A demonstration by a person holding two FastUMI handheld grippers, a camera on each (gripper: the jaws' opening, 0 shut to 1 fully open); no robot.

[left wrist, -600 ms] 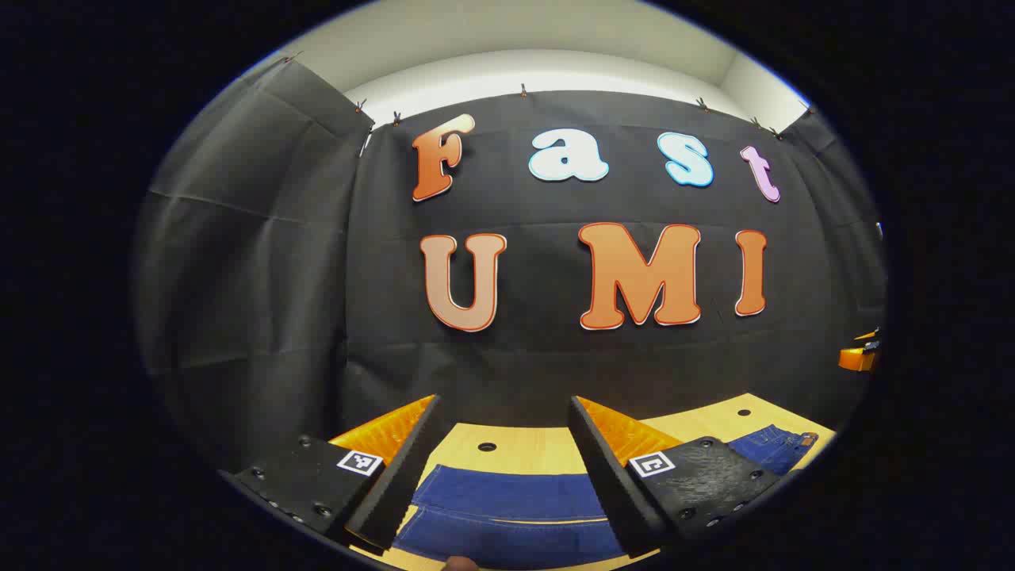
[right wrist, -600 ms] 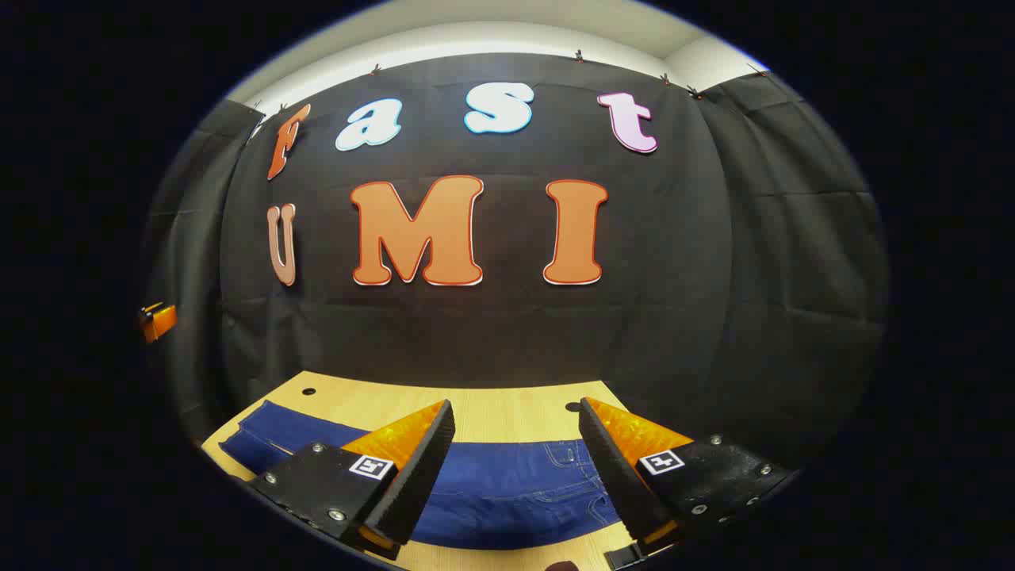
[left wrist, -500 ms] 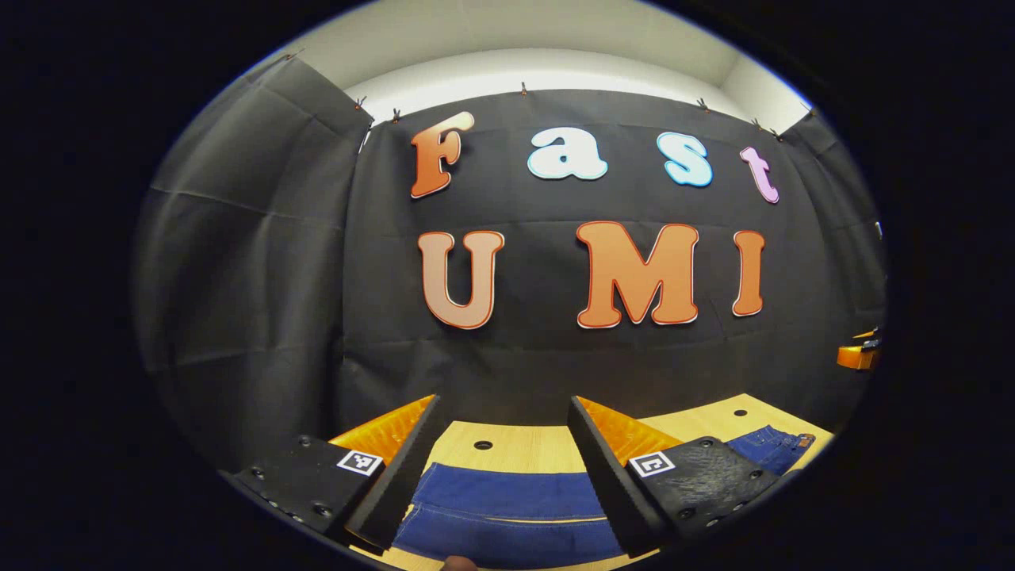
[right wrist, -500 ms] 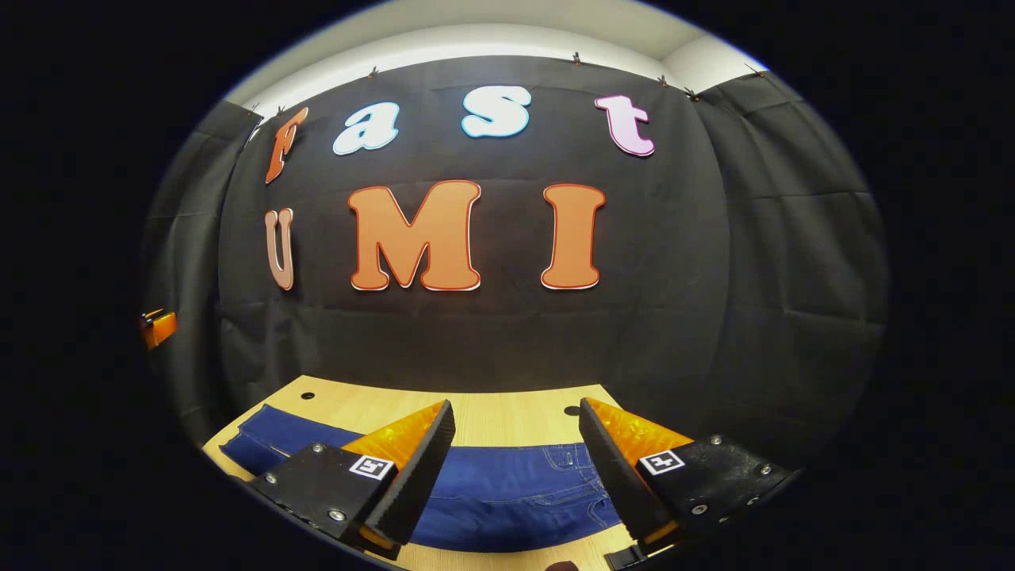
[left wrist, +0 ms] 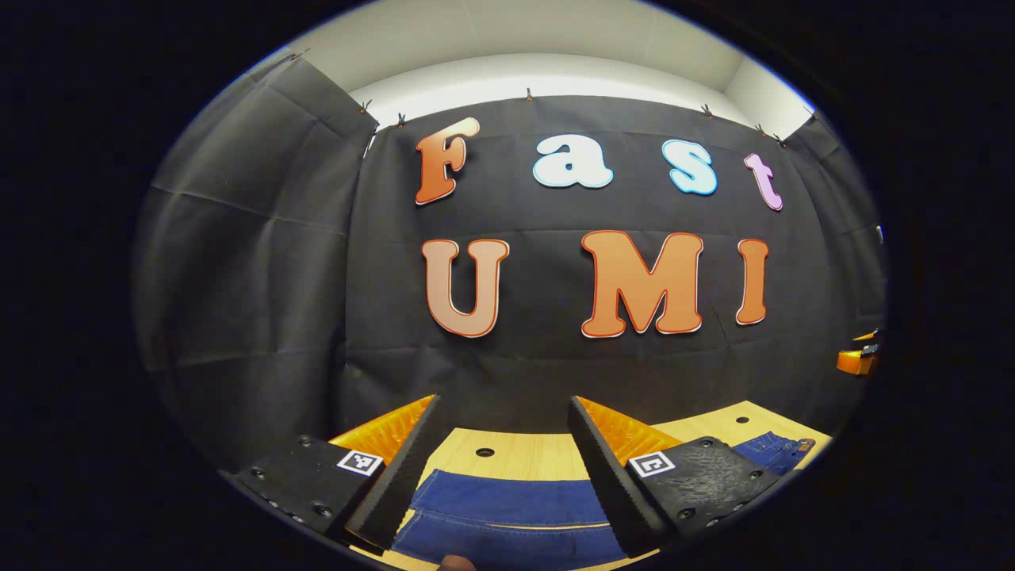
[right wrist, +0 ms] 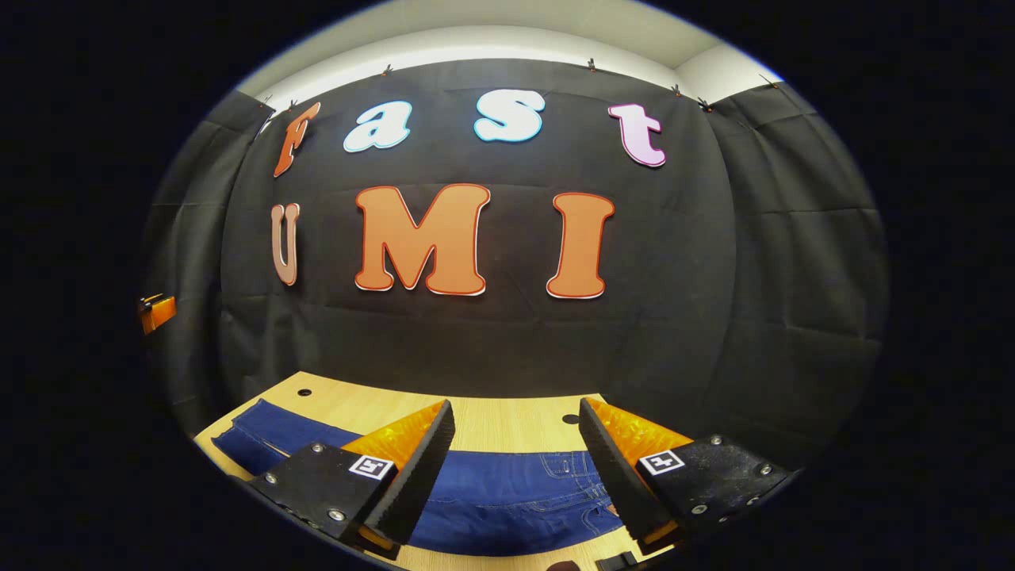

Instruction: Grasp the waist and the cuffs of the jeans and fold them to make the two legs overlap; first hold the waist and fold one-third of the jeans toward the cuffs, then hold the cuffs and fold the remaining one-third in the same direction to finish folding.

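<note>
Dark blue jeans (left wrist: 507,515) lie flat across a light wooden table (left wrist: 523,456). In the left gripper view the cuff end with its stitched hem lies under my left gripper (left wrist: 503,412), which hovers open above the cloth with nothing between its fingers. In the right gripper view the jeans (right wrist: 507,500) show their waist end with pocket stitching, and my right gripper (right wrist: 515,416) hangs open above it, holding nothing. The waistband (left wrist: 781,448) also peeks out at the far right of the left gripper view.
Small round holes (left wrist: 484,452) dot the tabletop (right wrist: 507,424). Black cloth walls close the booth behind and on both sides. The other gripper (left wrist: 858,358) shows at the right edge of the left gripper view, and the other gripper (right wrist: 157,311) at the left edge of the right gripper view.
Both views have tipped slightly upward, so the jeans and table sit a little lower in each. Both grippers stay open and hold nothing.
</note>
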